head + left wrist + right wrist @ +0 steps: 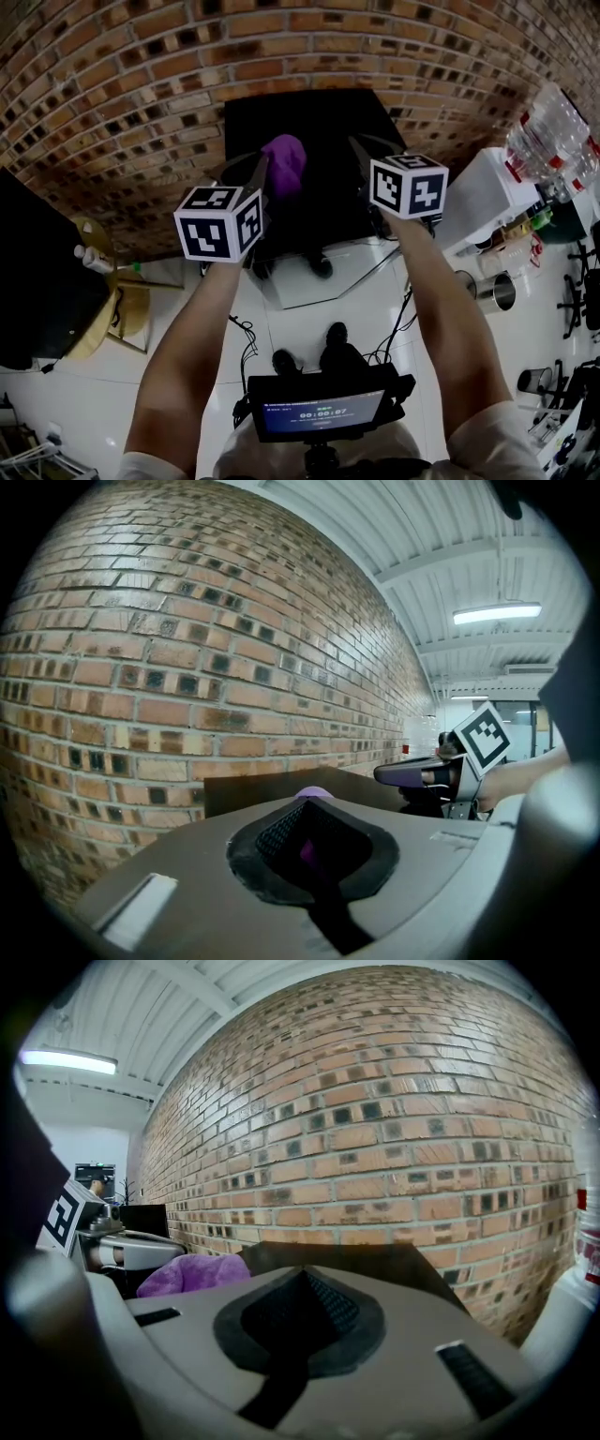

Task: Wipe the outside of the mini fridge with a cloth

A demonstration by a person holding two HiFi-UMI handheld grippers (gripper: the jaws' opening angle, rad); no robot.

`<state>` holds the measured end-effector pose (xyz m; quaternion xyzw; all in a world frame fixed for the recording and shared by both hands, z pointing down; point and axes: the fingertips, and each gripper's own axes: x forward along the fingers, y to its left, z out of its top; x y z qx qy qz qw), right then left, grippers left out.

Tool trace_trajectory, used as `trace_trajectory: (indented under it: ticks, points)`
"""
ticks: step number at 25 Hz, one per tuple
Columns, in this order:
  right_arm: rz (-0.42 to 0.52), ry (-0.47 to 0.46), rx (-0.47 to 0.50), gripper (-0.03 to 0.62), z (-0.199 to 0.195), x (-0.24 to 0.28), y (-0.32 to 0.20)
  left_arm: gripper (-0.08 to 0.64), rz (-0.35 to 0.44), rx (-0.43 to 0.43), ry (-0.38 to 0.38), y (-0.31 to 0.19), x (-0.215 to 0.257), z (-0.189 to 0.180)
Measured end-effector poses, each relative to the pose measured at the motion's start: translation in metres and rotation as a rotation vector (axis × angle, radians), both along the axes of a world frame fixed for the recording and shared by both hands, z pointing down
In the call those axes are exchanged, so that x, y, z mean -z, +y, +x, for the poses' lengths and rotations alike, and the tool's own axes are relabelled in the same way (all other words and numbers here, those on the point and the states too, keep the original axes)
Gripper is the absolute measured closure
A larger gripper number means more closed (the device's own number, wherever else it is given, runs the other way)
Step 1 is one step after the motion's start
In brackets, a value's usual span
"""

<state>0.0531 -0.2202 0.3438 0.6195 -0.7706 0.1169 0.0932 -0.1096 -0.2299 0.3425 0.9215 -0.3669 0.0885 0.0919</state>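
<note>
The black mini fridge (pixel 323 202) stands against the brick wall, and I see it from above. A purple cloth (pixel 284 161) lies bunched on its top. My left gripper (pixel 262 169) reaches the cloth's left side. Its jaws are shut, and a bit of purple cloth (pixel 304 853) shows between the pads. In the right gripper view the cloth (pixel 187 1273) is a mound beside the left gripper (pixel 131 1249). My right gripper (pixel 357 143) hovers over the fridge top to the right of the cloth, shut with nothing in it. The fridge top (pixel 394 1265) shows past its jaws.
The brick wall (pixel 141 84) runs behind the fridge. A round wooden stool (pixel 111 305) and a dark object (pixel 33 281) are at the left. At the right are a white cabinet (pixel 487 192), water bottles (pixel 553 131) and a metal bin (pixel 494 292). Cables (pixel 246 339) trail on the floor.
</note>
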Motion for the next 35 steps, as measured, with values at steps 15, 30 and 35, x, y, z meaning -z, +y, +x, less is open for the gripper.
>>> trace_trajectory:
  ticks: [15,30,35]
  points:
    - [0.069,-0.022,0.288,0.563,-0.015,0.015,0.018,0.485,-0.135,0.173,-0.077,0.009,-0.014,0.047]
    - [0.003,-0.069,0.314,0.359,-0.045,0.024,0.036,0.485,-0.054,0.002,0.117,0.028,0.027,0.061]
    - [-0.157,0.018,0.266,0.340,-0.065,-0.010,0.034,0.486,-0.029,0.004,0.184,0.021,0.024,0.010]
